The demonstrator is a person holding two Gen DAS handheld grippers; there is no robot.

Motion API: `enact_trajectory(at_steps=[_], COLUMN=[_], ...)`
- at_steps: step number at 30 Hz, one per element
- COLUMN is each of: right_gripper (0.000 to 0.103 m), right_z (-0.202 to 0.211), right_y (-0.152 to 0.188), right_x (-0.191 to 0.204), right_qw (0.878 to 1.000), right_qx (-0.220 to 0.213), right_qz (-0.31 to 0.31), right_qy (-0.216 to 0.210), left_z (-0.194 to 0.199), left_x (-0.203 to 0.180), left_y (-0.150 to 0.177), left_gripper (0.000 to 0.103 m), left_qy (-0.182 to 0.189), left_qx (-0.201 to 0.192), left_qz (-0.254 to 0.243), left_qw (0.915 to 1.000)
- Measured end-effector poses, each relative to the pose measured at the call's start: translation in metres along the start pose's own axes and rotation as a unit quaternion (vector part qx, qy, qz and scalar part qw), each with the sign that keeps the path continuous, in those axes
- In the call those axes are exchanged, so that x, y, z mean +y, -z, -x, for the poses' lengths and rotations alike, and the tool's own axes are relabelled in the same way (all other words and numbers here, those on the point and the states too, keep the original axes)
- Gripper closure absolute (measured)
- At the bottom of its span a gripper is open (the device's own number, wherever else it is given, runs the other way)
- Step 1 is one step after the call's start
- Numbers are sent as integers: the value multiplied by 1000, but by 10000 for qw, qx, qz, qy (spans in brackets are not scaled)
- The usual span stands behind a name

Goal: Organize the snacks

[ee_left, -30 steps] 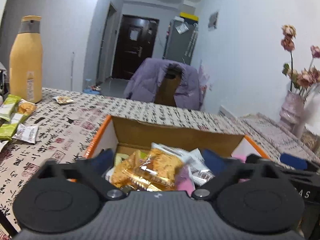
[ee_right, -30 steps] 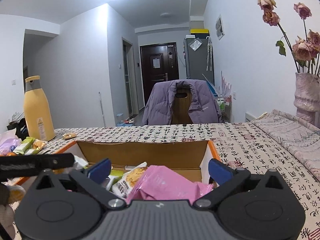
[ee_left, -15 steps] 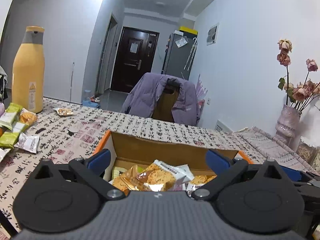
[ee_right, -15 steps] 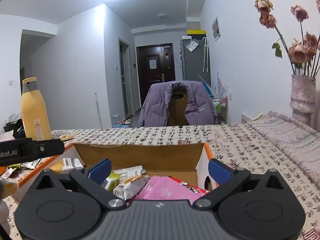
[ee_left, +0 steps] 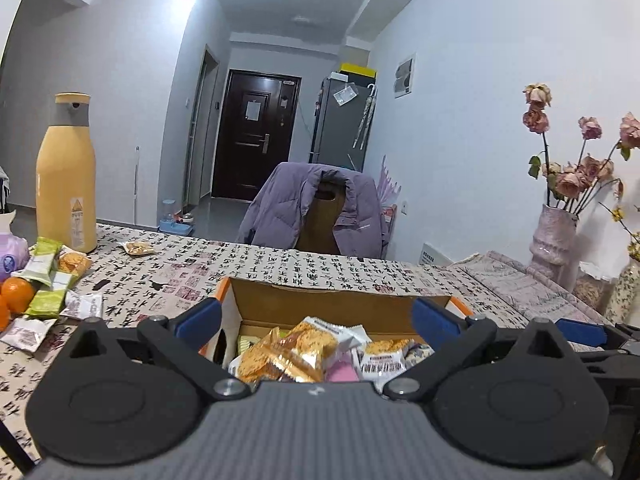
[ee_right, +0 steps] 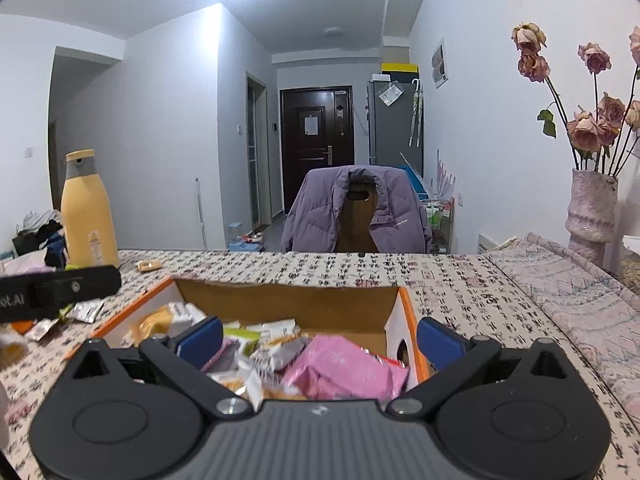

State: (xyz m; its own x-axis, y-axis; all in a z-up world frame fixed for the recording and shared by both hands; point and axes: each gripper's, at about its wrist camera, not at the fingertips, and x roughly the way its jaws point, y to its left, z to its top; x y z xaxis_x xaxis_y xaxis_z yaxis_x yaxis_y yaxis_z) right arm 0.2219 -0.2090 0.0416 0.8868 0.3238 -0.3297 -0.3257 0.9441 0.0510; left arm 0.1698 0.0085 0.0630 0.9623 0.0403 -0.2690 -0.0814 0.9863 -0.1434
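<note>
An open cardboard box with orange edges (ee_left: 332,300) (ee_right: 288,300) sits on the table and holds several snack packets. Orange cracker packets (ee_left: 280,356) lie in it in the left wrist view. A pink packet (ee_right: 340,368) lies at its right in the right wrist view. My left gripper (ee_left: 316,320) is open and empty above the near side of the box. My right gripper (ee_right: 320,338) is open and empty above the box as well. Loose snack packets (ee_left: 52,280) lie on the table at the left.
A tall yellow bottle (ee_left: 66,176) (ee_right: 90,212) stands at the far left. Oranges (ee_left: 16,294) lie by the loose packets. One small packet (ee_left: 138,248) lies beyond them. A pink vase with dried roses (ee_right: 592,208) stands at the right. A chair with a purple jacket (ee_right: 360,208) is behind the table.
Both grippers have lifted and drawn back from the box. The left gripper's fingers have opened wide; the orange packet that lay between them now lies in the box.
</note>
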Motion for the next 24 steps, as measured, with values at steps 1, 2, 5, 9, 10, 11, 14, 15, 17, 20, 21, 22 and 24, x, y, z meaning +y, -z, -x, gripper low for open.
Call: enact_trajectory(at_steps=[1, 2, 5, 9, 10, 11, 14, 15, 17, 20, 21, 22, 24], right_gripper=[0, 0, 0, 0, 0, 0, 0, 0, 0, 0, 0, 0, 0], right_z=[6, 12, 29, 47, 50, 53, 61, 64, 68, 74, 76, 78, 81], right_y=[2, 6, 15, 30, 35, 38, 51, 56, 65, 76, 79, 82, 86], right_x=[1, 1, 1, 2, 2, 2, 1, 1, 0, -3, -4, -4, -5], right_qw=[10000, 10000, 9999, 9996, 9995, 9994, 9988, 9986, 9984, 9978, 9976, 9975, 9974], right_qx=[11, 29, 112, 251, 292, 333, 458, 492, 549, 637, 657, 671, 686], right_qz=[16, 27, 23, 33, 19, -1, -66, -77, -93, -147, -164, -171, -167], right_qy=[-6, -14, -55, -92, -100, -112, -146, -150, -127, -129, -137, -144, -140], left_z=[5, 11, 27, 45, 49, 54, 64, 66, 70, 75, 76, 77, 78], left_x=[0, 0, -1, 0, 1, 1, 5, 7, 10, 12, 13, 12, 12], left_y=[1, 3, 10, 23, 27, 31, 43, 47, 55, 68, 73, 76, 82], left_gripper=[0, 0, 0, 0, 0, 0, 0, 0, 0, 0, 0, 0, 0], left_qy=[24, 48, 91, 136, 152, 164, 182, 186, 193, 160, 155, 154, 159], left_qx=[4, 14, 65, 148, 173, 213, 328, 368, 471, 661, 710, 771, 880], left_qz=[-27, -62, -240, -351, -373, -392, -372, -357, -332, -402, -422, -438, -457], left_qw=[10000, 10000, 9996, 9992, 9990, 9989, 9986, 9985, 9982, 9969, 9965, 9959, 9949])
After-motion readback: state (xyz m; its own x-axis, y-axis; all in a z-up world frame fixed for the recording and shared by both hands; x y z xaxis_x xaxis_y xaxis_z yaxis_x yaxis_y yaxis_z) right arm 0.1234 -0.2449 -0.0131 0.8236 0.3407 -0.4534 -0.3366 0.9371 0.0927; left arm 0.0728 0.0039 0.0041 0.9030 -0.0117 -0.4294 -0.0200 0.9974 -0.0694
